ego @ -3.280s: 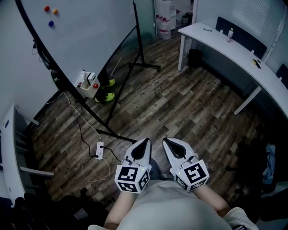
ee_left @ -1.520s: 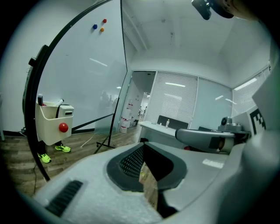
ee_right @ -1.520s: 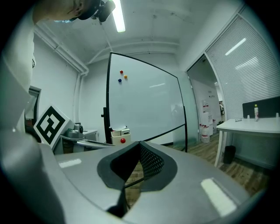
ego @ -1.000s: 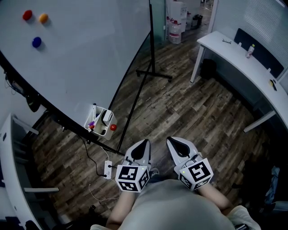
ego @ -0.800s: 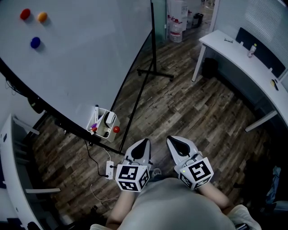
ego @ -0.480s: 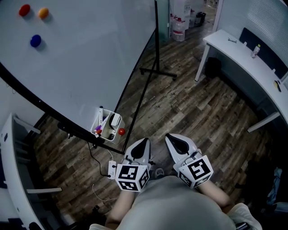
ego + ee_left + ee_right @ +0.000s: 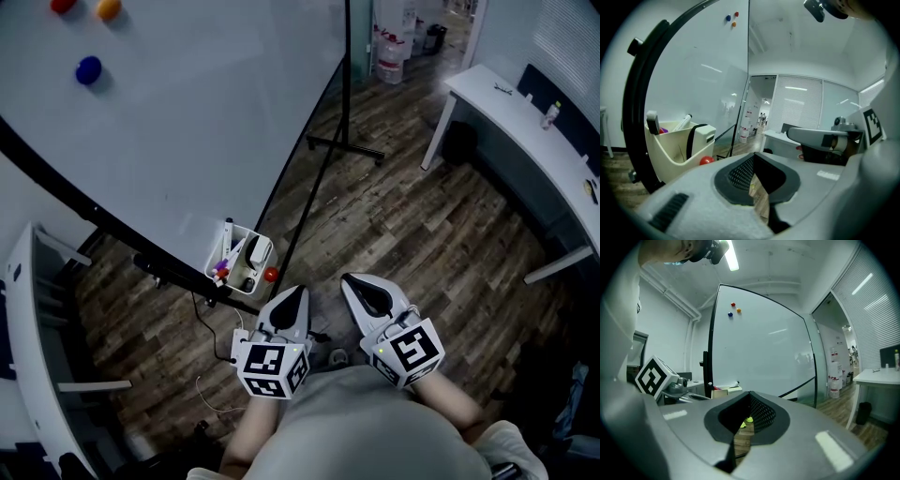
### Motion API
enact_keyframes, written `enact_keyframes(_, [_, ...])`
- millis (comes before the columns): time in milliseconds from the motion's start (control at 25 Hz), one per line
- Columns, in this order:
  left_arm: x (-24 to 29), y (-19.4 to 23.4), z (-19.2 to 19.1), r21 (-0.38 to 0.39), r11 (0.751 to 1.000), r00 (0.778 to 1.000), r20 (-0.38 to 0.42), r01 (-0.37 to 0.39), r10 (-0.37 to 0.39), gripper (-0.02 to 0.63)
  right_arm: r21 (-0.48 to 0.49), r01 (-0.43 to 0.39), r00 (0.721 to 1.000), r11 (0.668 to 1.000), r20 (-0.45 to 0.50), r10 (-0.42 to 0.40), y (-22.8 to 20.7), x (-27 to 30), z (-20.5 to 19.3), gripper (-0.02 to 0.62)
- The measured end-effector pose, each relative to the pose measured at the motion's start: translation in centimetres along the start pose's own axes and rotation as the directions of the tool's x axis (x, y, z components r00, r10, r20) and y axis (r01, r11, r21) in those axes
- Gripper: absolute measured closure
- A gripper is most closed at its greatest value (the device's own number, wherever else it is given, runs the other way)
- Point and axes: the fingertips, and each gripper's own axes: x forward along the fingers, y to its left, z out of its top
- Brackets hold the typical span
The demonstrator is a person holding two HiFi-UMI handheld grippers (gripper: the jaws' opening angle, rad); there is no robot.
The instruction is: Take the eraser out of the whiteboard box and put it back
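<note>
The cream whiteboard box (image 7: 240, 267) hangs on the lower frame of the whiteboard (image 7: 187, 122). It holds markers and the white eraser (image 7: 257, 251) with its black strap. A red ball magnet (image 7: 270, 275) sits at the box's side. My left gripper (image 7: 292, 298) is shut and empty, just right of and below the box. My right gripper (image 7: 360, 287) is also shut and empty, beside the left one. In the left gripper view the box (image 7: 670, 147) and the eraser (image 7: 701, 138) stand close at the left, ahead of the shut left gripper (image 7: 757, 183).
The whiteboard's black stand legs (image 7: 345, 148) cross the wooden floor ahead. A white desk (image 7: 525, 122) runs along the right. A white shelf unit (image 7: 28, 309) stands at the far left. Coloured magnets (image 7: 88, 69) stick high on the board.
The whiteboard and its box have come closer, the box now just beside the left gripper's tip. Both grippers stay shut and side by side.
</note>
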Motion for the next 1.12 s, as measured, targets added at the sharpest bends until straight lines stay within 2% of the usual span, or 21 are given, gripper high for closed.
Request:
enact_keyframes(360, [-0.3, 2.1, 0.7, -0.042, 0.994, 0.995, 0.019, -0.099, 0.100, 0.600, -0.002, -0.106, 0.994, 0.994, -0.017, 0.106, 0.5, 2.4, 0.5, 0.591])
enact_keyframes(680, [0.2, 3.0, 1.8, -0.085, 0.975, 0.977, 0.051, -0.203, 0.208, 0.600, -0.030, -0.232, 0.973, 0.972, -0.021, 0.231, 0.0, 4.7, 2.0, 0.591])
enact_keyframes(920, [0.7, 3.7, 2.3, -0.123, 0.949, 0.951, 0.073, -0.289, 0.299, 0.600, -0.057, -0.342, 0.939, 0.938, -0.047, 0.340, 0.0, 6.2, 2.1, 0.591])
enact_keyframes(1120, [0.9, 4.6, 2.6, -0.161, 0.915, 0.918, 0.090, -0.370, 0.387, 0.600, -0.074, -0.441, 0.897, 0.895, -0.071, 0.436, 0.0, 7.7, 2.1, 0.591])
